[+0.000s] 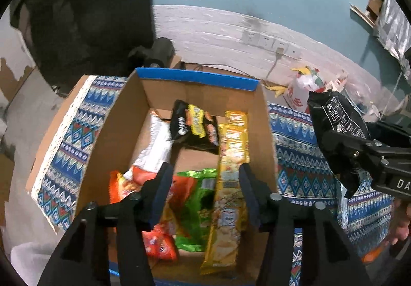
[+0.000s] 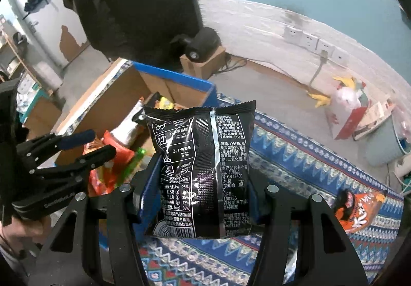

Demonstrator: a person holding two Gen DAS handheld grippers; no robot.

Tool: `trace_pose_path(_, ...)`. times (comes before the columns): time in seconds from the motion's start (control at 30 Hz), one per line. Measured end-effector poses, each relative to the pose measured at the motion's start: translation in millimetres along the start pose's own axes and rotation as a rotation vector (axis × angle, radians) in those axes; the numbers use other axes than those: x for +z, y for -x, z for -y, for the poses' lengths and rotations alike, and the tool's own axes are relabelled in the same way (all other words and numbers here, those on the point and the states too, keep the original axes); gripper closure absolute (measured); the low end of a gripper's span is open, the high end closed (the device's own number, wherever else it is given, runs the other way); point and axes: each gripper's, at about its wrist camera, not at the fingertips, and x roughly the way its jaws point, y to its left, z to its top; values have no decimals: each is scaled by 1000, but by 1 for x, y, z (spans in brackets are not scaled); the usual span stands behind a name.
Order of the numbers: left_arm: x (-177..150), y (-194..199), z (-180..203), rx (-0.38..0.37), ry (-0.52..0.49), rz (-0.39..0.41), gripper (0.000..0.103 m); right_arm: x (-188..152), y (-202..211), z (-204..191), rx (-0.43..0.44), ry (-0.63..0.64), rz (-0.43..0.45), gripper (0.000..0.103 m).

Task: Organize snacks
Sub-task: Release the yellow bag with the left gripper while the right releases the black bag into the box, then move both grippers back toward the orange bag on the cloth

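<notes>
An open cardboard box (image 1: 113, 131) with a blue rim holds several snack packs: a long yellow pack (image 1: 231, 173), a green bag (image 1: 197, 206), orange packs (image 1: 159, 245) and a black pack (image 1: 190, 129). My left gripper (image 1: 203, 191) is open and empty above the box. My right gripper (image 2: 203, 183) is shut on a black snack bag (image 2: 203, 173) and holds it upright above the cloth, to the right of the box (image 2: 113, 106). The bag also shows in the left wrist view (image 1: 336, 116).
The box stands on a blue patterned cloth (image 2: 295, 165). An orange snack bag (image 2: 359, 211) lies on the cloth at the right. A white bag (image 2: 346, 106) stands on the floor beyond. A black device on a small carton (image 2: 203, 49) sits behind the box.
</notes>
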Motion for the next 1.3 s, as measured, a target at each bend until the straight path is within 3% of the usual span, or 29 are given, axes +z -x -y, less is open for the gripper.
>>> trace_pose_path(0.33,-11,11,-45,10,92,-9,46,18,-32,-41,46,26,-27,46)
trace_pose_path(0.73,-19,22,-63,17,117,-6,46,25,-72,-69,121,9,-91,45)
trace_pose_path(1.0,-17,21,-51,-10,104,-10,44,24,-63,-59,129,-23,-83,37)
trace_pose_path(1.3,-15,18,-7,-47,16,-15,40,16,-37,-28,81,-37,-52,32)
